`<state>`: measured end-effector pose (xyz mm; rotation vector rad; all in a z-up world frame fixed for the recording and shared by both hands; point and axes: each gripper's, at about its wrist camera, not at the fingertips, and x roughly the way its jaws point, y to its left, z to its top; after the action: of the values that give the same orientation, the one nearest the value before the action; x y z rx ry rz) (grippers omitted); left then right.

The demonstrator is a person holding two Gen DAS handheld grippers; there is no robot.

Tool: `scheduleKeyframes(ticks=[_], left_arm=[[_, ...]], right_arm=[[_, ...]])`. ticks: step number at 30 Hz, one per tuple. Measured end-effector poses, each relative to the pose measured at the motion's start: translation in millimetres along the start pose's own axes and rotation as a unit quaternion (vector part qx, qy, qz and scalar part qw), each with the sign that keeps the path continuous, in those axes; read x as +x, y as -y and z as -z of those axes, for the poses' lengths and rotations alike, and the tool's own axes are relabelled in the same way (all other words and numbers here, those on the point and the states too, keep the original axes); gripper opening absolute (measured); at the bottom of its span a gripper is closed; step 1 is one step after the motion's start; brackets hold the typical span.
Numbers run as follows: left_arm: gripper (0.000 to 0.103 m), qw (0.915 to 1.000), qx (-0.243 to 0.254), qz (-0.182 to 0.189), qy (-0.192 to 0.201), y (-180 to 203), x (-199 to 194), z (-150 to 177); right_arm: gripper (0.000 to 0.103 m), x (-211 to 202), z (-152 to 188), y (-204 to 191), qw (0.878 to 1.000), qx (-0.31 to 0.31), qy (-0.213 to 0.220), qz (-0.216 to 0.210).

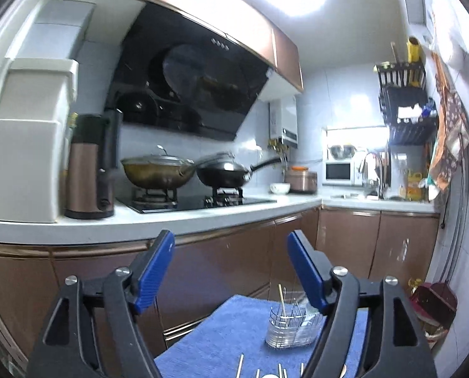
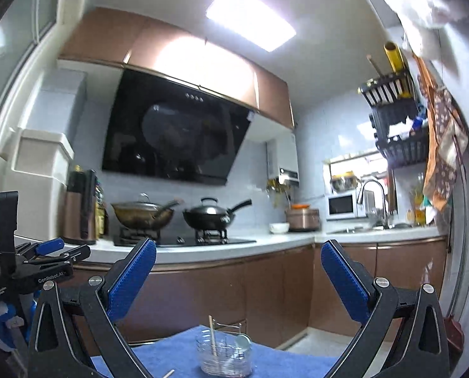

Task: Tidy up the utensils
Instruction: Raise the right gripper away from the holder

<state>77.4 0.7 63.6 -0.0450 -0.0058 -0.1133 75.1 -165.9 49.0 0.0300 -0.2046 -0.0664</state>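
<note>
Both tools, left tool (image 1: 231,271) and right tool (image 2: 239,278), are spread and empty. The chopsticks (image 1: 240,367) look light, stiff and slippery; pinch mid-shaft for the utensil holder (image 2: 225,356).

You are seeing one clear wire-framed utensil holder (image 2: 225,356), one pale wooden chopstick (image 2: 213,335) standing in it, and two dark woks (image 2: 143,212) on the stove.

Copper-brown cabinets (image 1: 228,264), a white counter (image 1: 158,223), pale tiled walls (image 2: 328,132) and a bright ceiling light (image 2: 250,19).
</note>
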Motion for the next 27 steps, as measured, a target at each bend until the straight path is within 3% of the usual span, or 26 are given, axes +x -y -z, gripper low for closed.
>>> scheduleKeyframes(ticks=[6, 11, 20, 27], left_arm=[[0.076, 0.9996, -0.017, -0.006, 0.024, -22.4, -36.2, -6.3], [0.076, 0.9993, -0.033, -0.005, 0.020, -38.0, -56.6, -4.7], [0.076, 0.9972, -0.060, 0.022, -0.040, -52.9, -57.7, 10.1], [0.076, 0.9960, -0.032, 0.038, -0.074, -37.7, -53.9, 23.5]], right_arm=[[0.103, -17.9, -3.4, -16.0, 1.000, -0.012, -0.003, 0.003], [0.103, -30.6, -0.7, -19.5, 1.000, -0.003, -0.008, -0.006], [0.103, -39.1, 2.7, -14.0, 1.000, 0.007, -0.026, -0.016], [0.103, -37.8, 8.3, 2.3, 0.999, 0.030, -0.041, -0.014]])
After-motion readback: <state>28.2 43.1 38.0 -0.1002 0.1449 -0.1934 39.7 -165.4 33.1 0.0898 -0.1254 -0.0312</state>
